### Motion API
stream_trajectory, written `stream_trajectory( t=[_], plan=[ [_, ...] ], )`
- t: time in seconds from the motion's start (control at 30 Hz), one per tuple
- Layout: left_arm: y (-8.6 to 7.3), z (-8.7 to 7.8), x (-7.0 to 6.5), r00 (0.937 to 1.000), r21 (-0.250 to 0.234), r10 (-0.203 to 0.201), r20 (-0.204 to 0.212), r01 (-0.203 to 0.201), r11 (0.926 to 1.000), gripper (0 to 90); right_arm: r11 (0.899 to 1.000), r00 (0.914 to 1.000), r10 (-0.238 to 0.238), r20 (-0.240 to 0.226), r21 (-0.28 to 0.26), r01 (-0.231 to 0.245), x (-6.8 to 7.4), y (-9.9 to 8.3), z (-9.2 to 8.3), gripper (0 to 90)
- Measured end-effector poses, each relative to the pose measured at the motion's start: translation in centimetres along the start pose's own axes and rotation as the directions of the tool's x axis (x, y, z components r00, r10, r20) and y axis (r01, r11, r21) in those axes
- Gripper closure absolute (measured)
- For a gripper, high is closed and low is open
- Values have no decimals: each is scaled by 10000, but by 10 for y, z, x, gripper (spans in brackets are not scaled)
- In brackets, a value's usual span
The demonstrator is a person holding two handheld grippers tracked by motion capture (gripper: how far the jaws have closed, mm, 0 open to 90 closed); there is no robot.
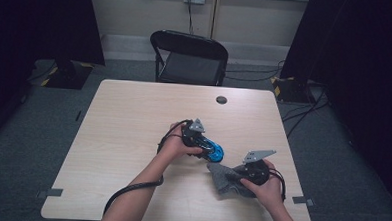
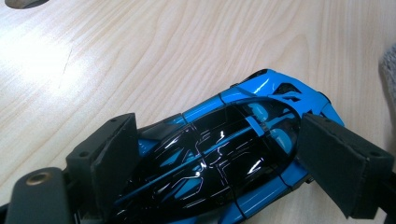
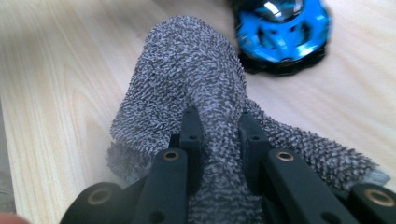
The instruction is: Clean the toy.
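Note:
A blue and black toy car (image 1: pixel 213 151) lies on the wooden table (image 1: pixel 133 128) near its middle. My left gripper (image 1: pixel 202 143) is shut on it; in the left gripper view both pads press the sides of the toy car (image 2: pixel 224 158). A grey fluffy cloth (image 1: pixel 223 179) lies bunched just right of the car, near the table's front. My right gripper (image 1: pixel 236 177) is shut on a fold of the cloth (image 3: pixel 187 84), which bulges up between the jaws. The front of the toy car (image 3: pixel 280 30) shows just beyond the cloth.
A small dark round disc (image 1: pixel 221 99) sits in the table near its far edge. A black folding chair (image 1: pixel 189 57) stands behind the table. Cables trail from both grippers toward the front edge.

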State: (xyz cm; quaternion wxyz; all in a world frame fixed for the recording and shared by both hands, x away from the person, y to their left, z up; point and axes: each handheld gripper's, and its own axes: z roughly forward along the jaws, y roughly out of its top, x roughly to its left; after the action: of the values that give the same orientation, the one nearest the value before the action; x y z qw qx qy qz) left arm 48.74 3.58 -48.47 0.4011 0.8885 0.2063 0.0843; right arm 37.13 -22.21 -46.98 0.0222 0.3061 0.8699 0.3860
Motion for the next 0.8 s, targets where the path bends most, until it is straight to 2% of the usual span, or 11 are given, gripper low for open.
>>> stream_trajectory(
  t=[0.1,0.2,0.5,0.67,0.8],
  plan=[
    [0,0,0,10000,3,6,1,-6,10000,130,9999,10000,-43,-86,148,44,2,-2,7,759],
    [0,0,0,10000,-31,0,-7,0,10000,130,9990,9999,-126,57,435,124,2,-3,13,759],
    [1,0,-1,10000,31,28,-36,-28,10000,130,9980,9998,-107,194,617,95,-4,2,20,759],
    [1,0,-1,10000,49,20,-18,-19,10000,131,9985,9999,37,143,546,-45,-10,3,22,758],
    [1,0,-1,10000,47,15,-24,-14,10000,131,9982,9997,-55,249,606,40,-13,6,22,759]
  ],
)
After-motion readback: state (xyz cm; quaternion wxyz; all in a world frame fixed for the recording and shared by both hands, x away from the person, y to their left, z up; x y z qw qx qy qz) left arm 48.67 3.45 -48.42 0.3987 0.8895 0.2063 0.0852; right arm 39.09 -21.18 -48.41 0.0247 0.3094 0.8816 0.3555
